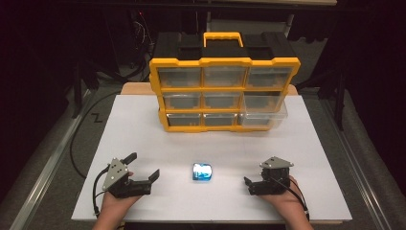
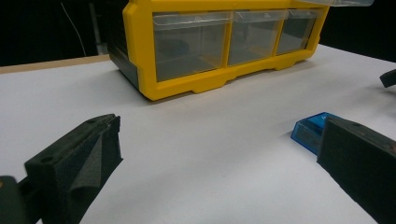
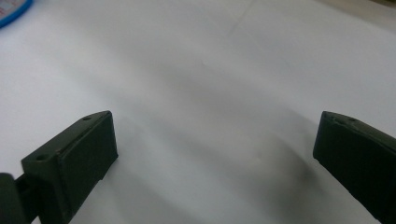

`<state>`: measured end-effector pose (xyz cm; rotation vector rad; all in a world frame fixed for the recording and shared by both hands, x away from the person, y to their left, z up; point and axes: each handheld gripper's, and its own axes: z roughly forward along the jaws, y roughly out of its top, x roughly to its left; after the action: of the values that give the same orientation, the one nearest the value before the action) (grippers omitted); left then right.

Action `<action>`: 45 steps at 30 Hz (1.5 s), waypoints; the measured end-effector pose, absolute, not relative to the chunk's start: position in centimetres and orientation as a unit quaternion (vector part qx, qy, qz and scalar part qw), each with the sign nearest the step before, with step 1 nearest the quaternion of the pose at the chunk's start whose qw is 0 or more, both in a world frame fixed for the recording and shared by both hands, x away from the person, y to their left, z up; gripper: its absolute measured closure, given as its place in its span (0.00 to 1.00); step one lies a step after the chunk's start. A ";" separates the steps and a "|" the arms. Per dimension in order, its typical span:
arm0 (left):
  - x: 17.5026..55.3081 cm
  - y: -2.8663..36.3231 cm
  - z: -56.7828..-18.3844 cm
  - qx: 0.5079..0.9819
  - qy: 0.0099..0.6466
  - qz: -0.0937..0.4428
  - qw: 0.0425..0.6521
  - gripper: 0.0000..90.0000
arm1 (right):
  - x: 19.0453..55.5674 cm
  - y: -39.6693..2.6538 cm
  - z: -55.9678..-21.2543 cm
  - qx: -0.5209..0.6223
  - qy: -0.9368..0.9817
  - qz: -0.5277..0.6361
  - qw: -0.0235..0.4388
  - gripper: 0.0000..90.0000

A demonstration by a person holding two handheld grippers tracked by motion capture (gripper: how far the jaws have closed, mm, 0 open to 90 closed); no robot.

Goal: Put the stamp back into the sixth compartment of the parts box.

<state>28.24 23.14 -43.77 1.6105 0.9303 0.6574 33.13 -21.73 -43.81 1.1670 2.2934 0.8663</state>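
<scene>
Both claws wide, empty. Small blue box (image 1: pixel 203 171) sits between left claw (image 1: pixel 144 166) and right claw (image 1: pixel 247 184); a skewed approach could skid it across the desk (image 1: pixel 143 120).

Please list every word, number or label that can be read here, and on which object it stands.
None can be read.
Small blue box: its top shows pale marks, too blurred to read.
Yellow drawer organizer: no label visible.
Left tongs and right tongs: no markings visible.
</scene>
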 end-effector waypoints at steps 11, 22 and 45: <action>28.0 23.3 -43.5 0.681 0.390 0.283 0.551 0.00 | 33.9 -18.8 -43.1 0.367 0.849 0.336 0.174 0.01; 28.0 23.1 -43.5 0.682 0.387 0.282 0.553 0.00 | 34.5 -16.8 -42.4 0.320 0.873 0.335 0.154 0.02; 28.3 23.0 -43.4 0.684 0.379 0.281 0.557 0.00 | 35.1 -12.3 -42.2 0.257 0.908 0.308 0.121 0.03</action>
<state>28.25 22.96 -43.43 1.6145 0.8946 0.6625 35.13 -12.27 -42.17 0.7518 2.6520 0.8990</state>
